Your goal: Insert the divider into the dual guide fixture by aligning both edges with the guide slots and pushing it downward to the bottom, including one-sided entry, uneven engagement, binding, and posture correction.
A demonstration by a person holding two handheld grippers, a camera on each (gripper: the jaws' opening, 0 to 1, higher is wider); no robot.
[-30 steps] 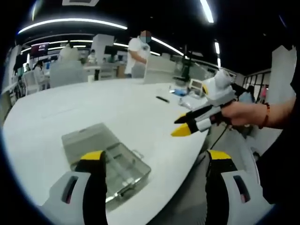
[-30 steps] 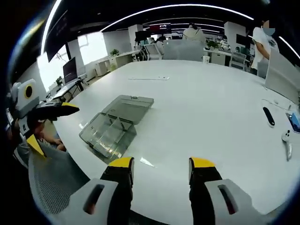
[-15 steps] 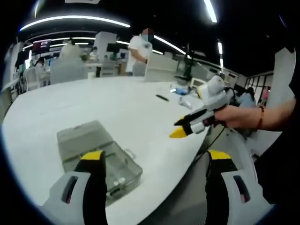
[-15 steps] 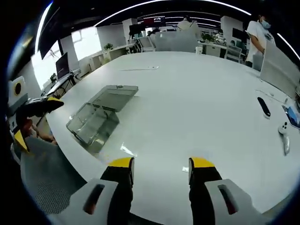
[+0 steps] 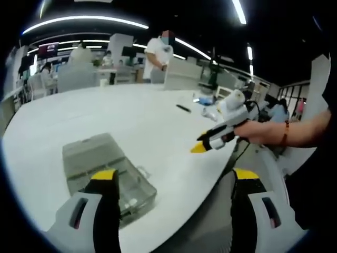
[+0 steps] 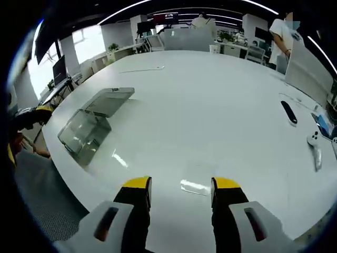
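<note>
Plainly, nothing is inserted yet. The left claw (image 5: 174, 182) hangs open and empty over the near edge of the white worktop (image 5: 105, 116), just above the clear plastic fixture box (image 5: 108, 174) with its lid laid back. The right claw (image 6: 176, 191) is likewise open and empty, well apart from that box (image 6: 87, 129). The divider itself I cannot make out; picking, aligning and pushing all remain.
</note>
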